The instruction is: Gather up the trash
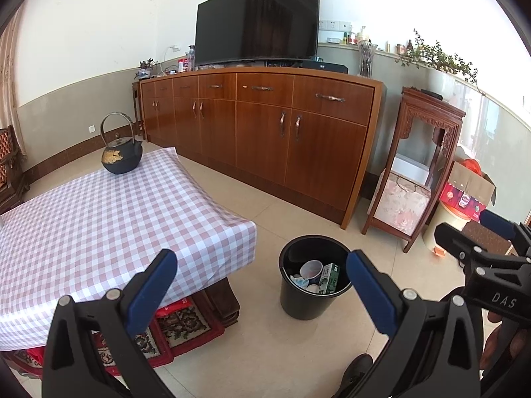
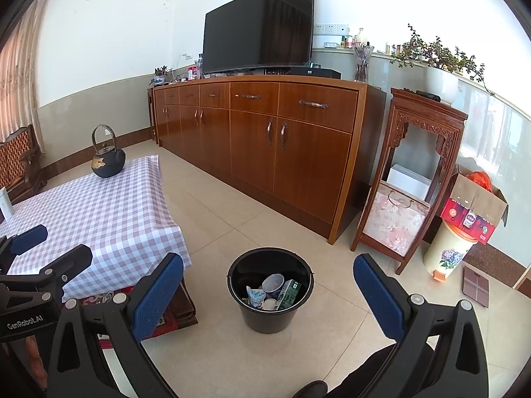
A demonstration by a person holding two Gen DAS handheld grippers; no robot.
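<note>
A black trash bin (image 1: 305, 305) (image 2: 265, 318) stands on the tiled floor by the table's corner. Inside it lie a paper cup (image 1: 311, 268) (image 2: 273, 282), a green carton (image 1: 328, 277) (image 2: 289, 293) and crumpled wrappers (image 2: 255, 296). My left gripper (image 1: 262, 285) hangs open above the floor between table and bin, with nothing between its blue pads. My right gripper (image 2: 270, 295) is also open and empty, framing the bin from above. Each gripper shows in the other's view: the right one (image 1: 474, 230) at the right edge, the left one (image 2: 54, 248) over the table's corner.
A low table with a pink checked cloth (image 1: 99, 215) (image 2: 106, 212) carries a black iron kettle (image 1: 121, 156) (image 2: 108, 162). A long wooden cabinet (image 1: 265, 132) with a TV stands behind. A carved stand (image 2: 415, 182), cardboard box (image 2: 474, 205) and cream pedal bin (image 2: 448, 255) stand right.
</note>
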